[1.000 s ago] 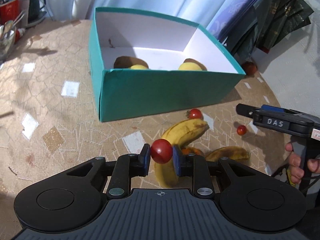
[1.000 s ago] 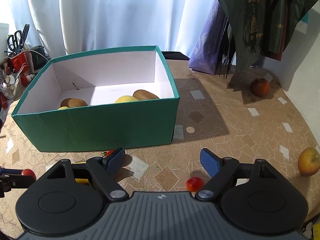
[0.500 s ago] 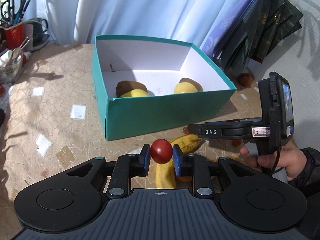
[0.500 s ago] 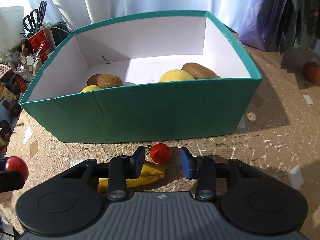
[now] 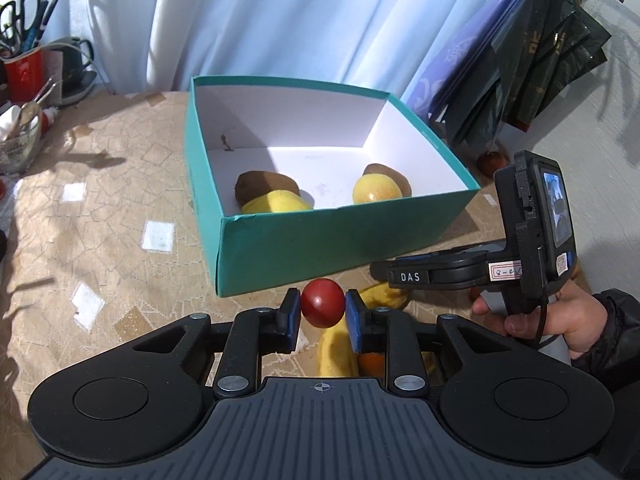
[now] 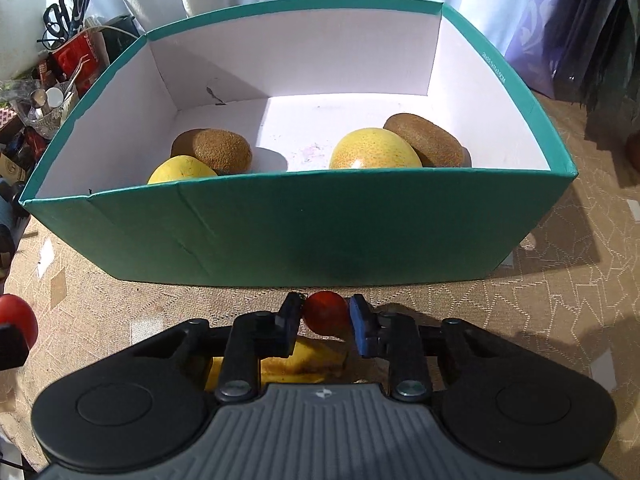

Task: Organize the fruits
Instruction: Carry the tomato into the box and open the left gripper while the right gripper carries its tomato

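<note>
My left gripper (image 5: pixel 322 309) is shut on a red cherry tomato (image 5: pixel 322 304), held above the bananas (image 5: pixel 336 356) in front of the teal box (image 5: pixel 340 240). In the right wrist view, my right gripper (image 6: pixel 325 315) is closing, its pads pressing on a second cherry tomato (image 6: pixel 326 317) low over a banana tip (image 6: pixel 304 364), close to the box's front wall (image 6: pixel 280 232). Inside lie two kiwis (image 6: pixel 216 150) (image 6: pixel 426 140) and two yellow fruits (image 6: pixel 376 150) (image 6: pixel 180 168). A hand (image 5: pixel 560 320) holds the right gripper's handle.
A red cup of scissors (image 5: pixel 22 72) and a glass of spoons (image 5: pixel 16 140) crowd the far left. Dark bags (image 5: pixel 540 72) hang at the right with a red fruit (image 5: pixel 494 162) below. An orange fruit (image 5: pixel 370 362) lies beside the bananas.
My right gripper came down and over to the box's front, then its wide jaws shut on the tomato by the banana tip. The left gripper kept hold of its tomato.
</note>
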`<state>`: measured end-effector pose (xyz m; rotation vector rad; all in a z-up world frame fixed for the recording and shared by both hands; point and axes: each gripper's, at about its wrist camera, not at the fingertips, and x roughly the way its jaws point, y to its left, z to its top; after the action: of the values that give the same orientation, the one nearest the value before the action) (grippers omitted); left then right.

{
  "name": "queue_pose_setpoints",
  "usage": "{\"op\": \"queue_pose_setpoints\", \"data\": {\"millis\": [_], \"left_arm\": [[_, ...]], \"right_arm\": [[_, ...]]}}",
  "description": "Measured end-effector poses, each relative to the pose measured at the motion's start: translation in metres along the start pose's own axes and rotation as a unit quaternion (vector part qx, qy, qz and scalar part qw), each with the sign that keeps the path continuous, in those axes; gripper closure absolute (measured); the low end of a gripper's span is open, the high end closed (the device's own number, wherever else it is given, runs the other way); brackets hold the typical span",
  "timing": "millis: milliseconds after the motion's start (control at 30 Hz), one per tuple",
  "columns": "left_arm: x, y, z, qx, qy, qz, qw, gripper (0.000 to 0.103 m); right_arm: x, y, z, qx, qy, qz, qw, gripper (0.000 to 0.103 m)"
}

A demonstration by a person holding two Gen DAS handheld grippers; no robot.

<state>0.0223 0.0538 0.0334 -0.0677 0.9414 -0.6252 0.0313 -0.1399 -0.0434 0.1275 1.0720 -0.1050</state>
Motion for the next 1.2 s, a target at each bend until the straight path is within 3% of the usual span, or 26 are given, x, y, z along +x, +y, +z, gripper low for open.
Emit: {"op": "queue_pose_setpoints", "data": {"millis": [233,467,733,933,1033,1200], "left_arm": [[0.001,-0.003,0.004,0.01,0.001,0.003,0.9999,0.076],[-0.006,-0.012,0.023,0.028,-0.024,0.021,0.9991,0.076],[0.01,-0.037,0.08,0.028,-0.075,0.108,0.9909,0.076],[0.054,-0.043,0.115,0.029,-0.089,0.199,0.9756,0.075],[0.077,-0.031,0.124,0.002,-0.058,0.178,0.9823,0.077],[0.085,-0.015,0.126,-0.024,-0.043,0.171,0.9841,0.076]], "right_arm": [[0.001,-0.001,-0.001,0.011,-0.002,0.001,1.0,0.076],[-0.03,-0.008,-0.004,0.022,-0.044,-0.006,0.999,0.077],[-0.074,-0.015,-0.013,0.037,-0.109,-0.015,0.993,0.077],[-0.096,-0.024,-0.026,0.052,-0.137,-0.022,0.989,0.077],[-0.102,-0.032,-0.034,0.065,-0.143,-0.032,0.987,0.077],[-0.114,-0.05,-0.048,0.087,-0.155,-0.048,0.983,0.077]]}}
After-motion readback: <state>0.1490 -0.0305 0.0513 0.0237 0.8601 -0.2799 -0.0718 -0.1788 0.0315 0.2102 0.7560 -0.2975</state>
